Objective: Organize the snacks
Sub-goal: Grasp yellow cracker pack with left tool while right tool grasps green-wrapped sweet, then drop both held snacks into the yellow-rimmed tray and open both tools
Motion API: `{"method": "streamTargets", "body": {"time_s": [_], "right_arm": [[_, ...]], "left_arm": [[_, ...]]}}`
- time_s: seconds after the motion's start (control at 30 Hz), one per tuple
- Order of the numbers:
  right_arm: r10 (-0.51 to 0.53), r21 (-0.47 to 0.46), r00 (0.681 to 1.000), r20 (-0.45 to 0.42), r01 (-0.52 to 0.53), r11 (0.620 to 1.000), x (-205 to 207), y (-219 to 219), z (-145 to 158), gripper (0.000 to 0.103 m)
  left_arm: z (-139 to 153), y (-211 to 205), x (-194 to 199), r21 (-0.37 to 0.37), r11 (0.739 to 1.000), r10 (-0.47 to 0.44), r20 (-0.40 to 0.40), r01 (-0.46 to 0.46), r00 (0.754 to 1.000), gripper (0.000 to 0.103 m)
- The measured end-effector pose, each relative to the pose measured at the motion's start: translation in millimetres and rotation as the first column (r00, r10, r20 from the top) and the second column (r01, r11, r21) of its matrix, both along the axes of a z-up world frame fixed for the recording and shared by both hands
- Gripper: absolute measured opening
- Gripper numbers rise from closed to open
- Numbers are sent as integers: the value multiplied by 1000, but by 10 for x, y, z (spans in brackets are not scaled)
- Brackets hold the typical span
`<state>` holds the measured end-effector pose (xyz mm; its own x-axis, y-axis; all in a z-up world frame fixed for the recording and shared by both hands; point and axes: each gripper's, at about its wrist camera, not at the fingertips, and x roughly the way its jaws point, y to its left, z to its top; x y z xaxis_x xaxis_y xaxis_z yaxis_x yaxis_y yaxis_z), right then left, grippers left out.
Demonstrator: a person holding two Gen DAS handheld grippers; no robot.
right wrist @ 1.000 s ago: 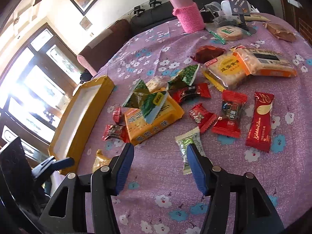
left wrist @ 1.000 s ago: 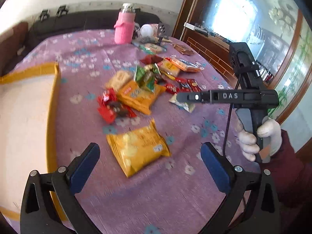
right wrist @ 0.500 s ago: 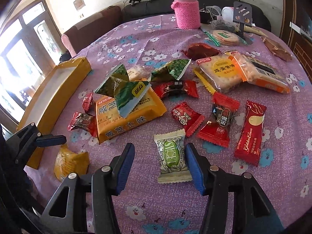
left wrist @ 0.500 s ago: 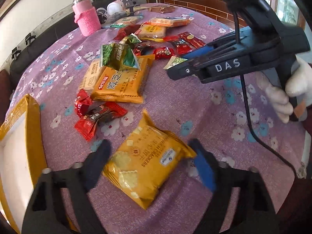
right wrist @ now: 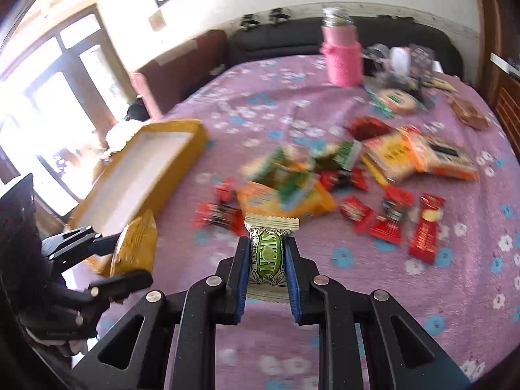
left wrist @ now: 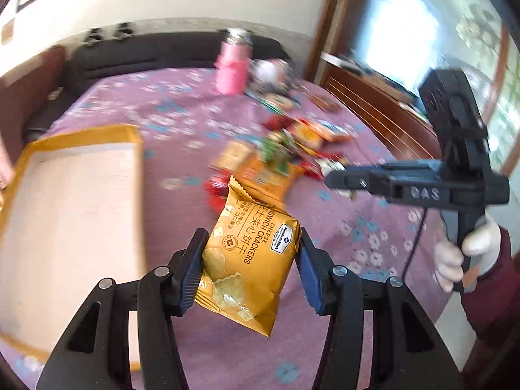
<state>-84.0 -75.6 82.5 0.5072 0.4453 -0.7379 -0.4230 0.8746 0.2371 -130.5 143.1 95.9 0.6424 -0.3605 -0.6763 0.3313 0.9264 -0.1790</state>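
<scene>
My left gripper (left wrist: 250, 260) is shut on a yellow cheese cracker bag (left wrist: 250, 253) and holds it above the purple flowered tablecloth (left wrist: 325, 341). My right gripper (right wrist: 267, 260) is shut on a small white and green candy packet (right wrist: 268, 253), also lifted off the cloth. The left gripper with the yellow bag (right wrist: 135, 247) shows at the lower left of the right wrist view. The right gripper's body (left wrist: 422, 188) shows at the right of the left wrist view. A yellow tray with a white floor (left wrist: 65, 201) lies at the left; it also shows in the right wrist view (right wrist: 195, 139).
A blurred pile of snack packets (right wrist: 325, 178) lies mid-table, with red wrappers (right wrist: 425, 230) to its right. A pink-sleeved bottle (right wrist: 343, 55) and clutter stand at the far edge. A dark sofa (left wrist: 146, 52) lies behind the table.
My left gripper closed on the yellow cracker bag and lifted it. My right gripper closed on the green candy packet and lifted it. Both views have tilted upward.
</scene>
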Motion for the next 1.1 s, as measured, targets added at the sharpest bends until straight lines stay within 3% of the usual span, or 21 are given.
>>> {"method": "streamTargets", "body": {"time_s": [0.1, 0.17, 0.27, 0.37, 0.53, 0.73, 0.83, 0.93, 1.03, 1.07, 1.1], "right_arm": [[109, 69, 994, -25, -107, 992, -6, 484, 144, 21], [185, 111, 982, -44, -179, 978, -20, 870, 172, 21], [280, 131, 958, -62, -270, 954, -28, 1502, 113, 21], [336, 116, 937, -96, -325, 939, -55, 2035, -82, 20], [369, 46, 918, -141, -367, 929, -75, 2641, -522, 20], [366, 5, 923, -119, -368, 930, -81, 2829, -693, 24], [368, 26, 925, -95, -367, 930, -91, 2779, -594, 40], [360, 55, 932, -39, -358, 932, -113, 2595, -357, 42], [309, 76, 950, 37, -311, 947, -138, 2250, -113, 46], [283, 84, 957, 64, -288, 954, -126, 2111, -33, 49], [244, 93, 965, 97, -253, 963, -122, 1909, 47, 52]], "left_arm": [[178, 525, -56, 35, 986, 161, 21, -161, 987, 52], [208, 890, -49, 68, 960, 273, 12, -273, 962, 52], [117, 1283, -22, 105, 923, 373, -18, -369, 928, 52], [-73, 1499, 21, 147, 889, 444, -47, -434, 895, 52], [-397, 1769, 111, 157, 859, 507, -117, -488, 854, 52], [-397, 1942, 83, 73, 858, 514, -150, -509, 845, 53], [-292, 2001, 51, 5, 852, 518, -157, -524, 841, 55], [-55, 1947, -76, -45, 851, 520, -78, -524, 851, 55], [262, 1763, -264, -93, 862, 505, 65, -498, 861, 55], [384, 1661, -349, -107, 868, 495, 127, -485, 859, 60], [497, 1563, -418, -115, 874, 486, 182, -472, 855, 72]]}}
